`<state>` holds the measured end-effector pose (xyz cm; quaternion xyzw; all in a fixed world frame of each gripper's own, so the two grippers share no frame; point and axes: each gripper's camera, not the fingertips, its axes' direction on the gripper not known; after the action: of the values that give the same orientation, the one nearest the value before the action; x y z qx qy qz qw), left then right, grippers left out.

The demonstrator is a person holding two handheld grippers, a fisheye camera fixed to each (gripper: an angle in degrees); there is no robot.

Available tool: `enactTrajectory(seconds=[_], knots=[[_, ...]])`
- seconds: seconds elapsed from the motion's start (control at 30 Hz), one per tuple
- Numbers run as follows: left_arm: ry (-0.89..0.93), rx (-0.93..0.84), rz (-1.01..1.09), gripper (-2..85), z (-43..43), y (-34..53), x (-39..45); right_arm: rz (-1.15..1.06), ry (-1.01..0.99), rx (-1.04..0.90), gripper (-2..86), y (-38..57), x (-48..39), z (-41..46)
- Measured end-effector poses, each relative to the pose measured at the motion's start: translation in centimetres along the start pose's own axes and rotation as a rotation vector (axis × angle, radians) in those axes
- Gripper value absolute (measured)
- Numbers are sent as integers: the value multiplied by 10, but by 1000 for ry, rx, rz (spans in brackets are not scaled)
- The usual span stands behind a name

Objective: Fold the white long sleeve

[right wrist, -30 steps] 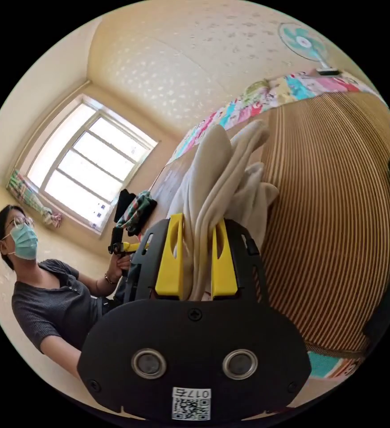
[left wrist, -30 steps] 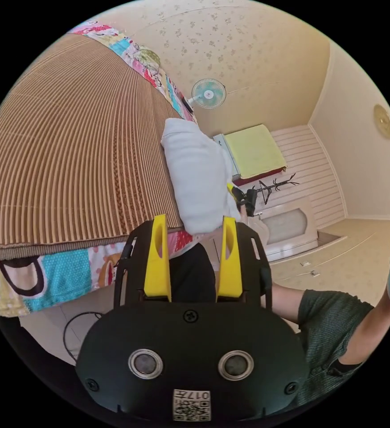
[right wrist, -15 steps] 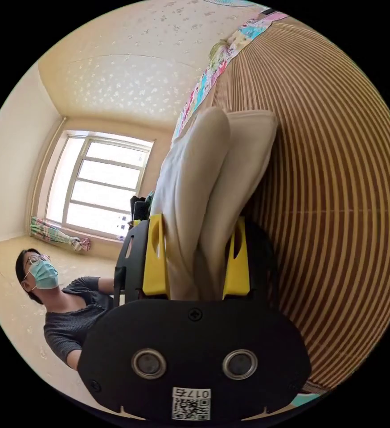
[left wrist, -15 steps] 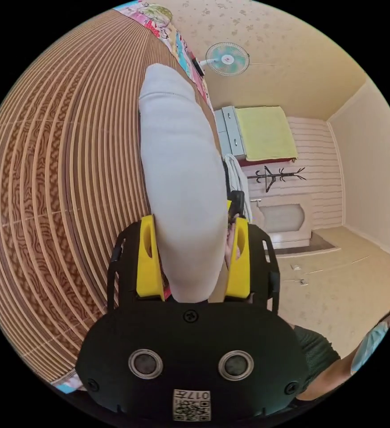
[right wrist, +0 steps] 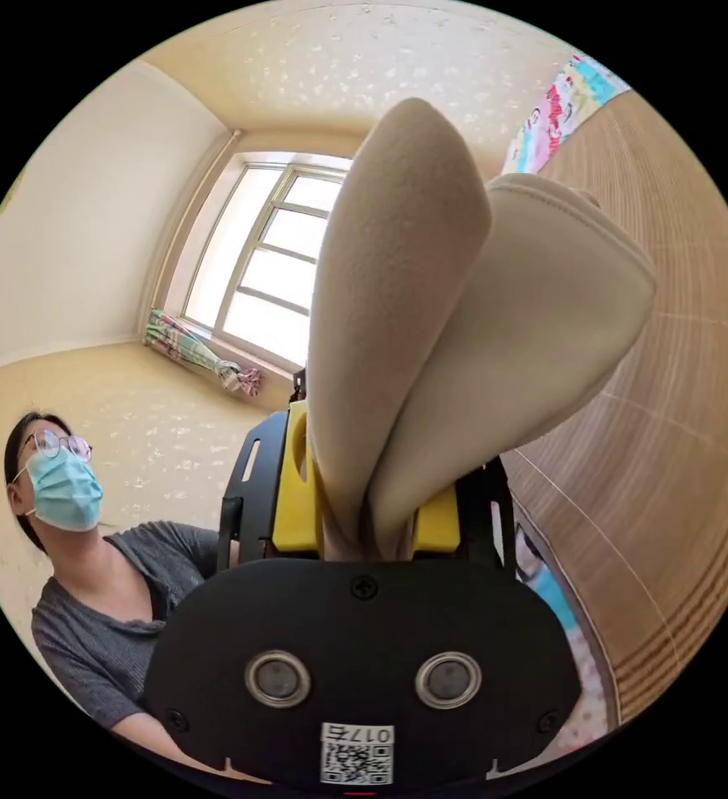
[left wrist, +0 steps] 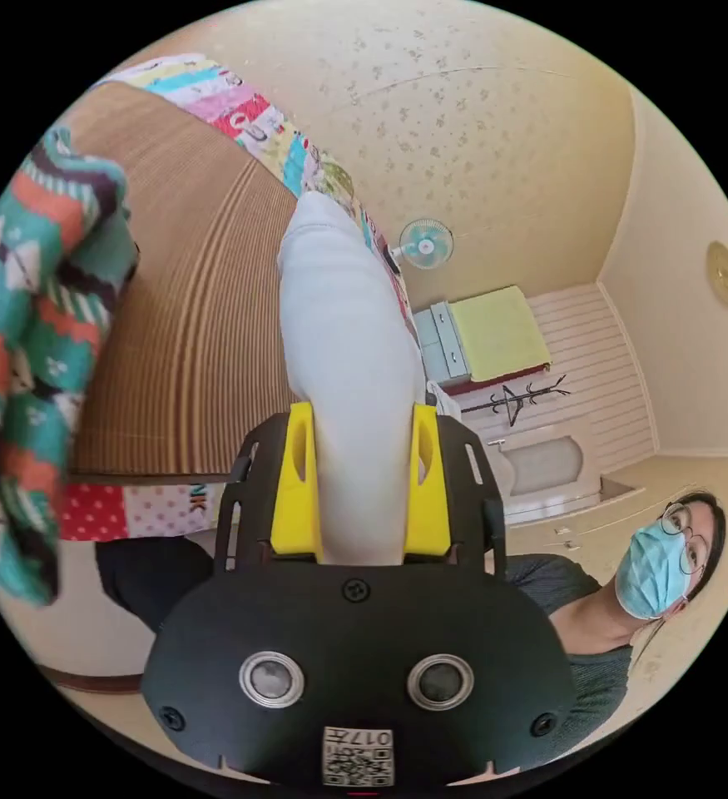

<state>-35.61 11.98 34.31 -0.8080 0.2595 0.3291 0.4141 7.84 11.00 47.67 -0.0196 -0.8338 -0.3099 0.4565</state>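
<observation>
My left gripper point(left wrist: 362, 483) is clamping the white long sleeve point(left wrist: 349, 349) between both yellow jaws, the folded cloth standing up out of them as a thick rounded roll. Behind it the slatted bamboo mat point(left wrist: 189, 333) is spreading across the bed, edged by the patchwork bedspread point(left wrist: 247, 116), and a teal and orange knitted garment point(left wrist: 22, 349) is hanging at the edge of my left gripper view. A fan point(left wrist: 424, 243) is sitting on the far wall.

My right gripper point(right wrist: 368, 508) is pinching the white long sleeve point(right wrist: 455, 333) too, two bulging folds fanning up from the jaws. The bamboo mat point(right wrist: 680, 449) is running alongside, and the window point(right wrist: 272, 266) is glowing beyond.
</observation>
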Motion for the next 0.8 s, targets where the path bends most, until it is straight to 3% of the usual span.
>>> enactTrajectory(seconds=[0.1,0.17,0.23,0.3,0.37,0.43,0.5,0.57,0.63,0.7,0.8], knots=[[-270,239,4,155,-164,-26,17,66,47,79,169,-34,-6,107],[-525,529,-89,108,-266,1,22,71,210,21,169,-44,1,159],[-561,600,-97,96,-290,26,20,87,367,-73,153,-34,15,193],[-524,548,-45,103,-272,45,8,24,362,-131,113,8,28,196],[-576,307,-61,101,-199,54,-33,6,347,-147,94,43,41,176],[-646,208,-71,98,-147,70,-58,39,397,-173,85,70,53,144],[-678,379,-62,85,-139,108,-45,12,520,-121,86,95,45,74],[-671,685,-35,56,-135,169,-3,-58,650,-8,96,109,17,11],[-628,779,-1,82,-108,198,30,-86,847,103,109,117,-16,-47],[-590,738,52,87,-53,204,61,-88,1175,185,154,117,-49,-105],[-583,544,202,75,92,185,100,-12,1420,158,214,103,-54,-158]])
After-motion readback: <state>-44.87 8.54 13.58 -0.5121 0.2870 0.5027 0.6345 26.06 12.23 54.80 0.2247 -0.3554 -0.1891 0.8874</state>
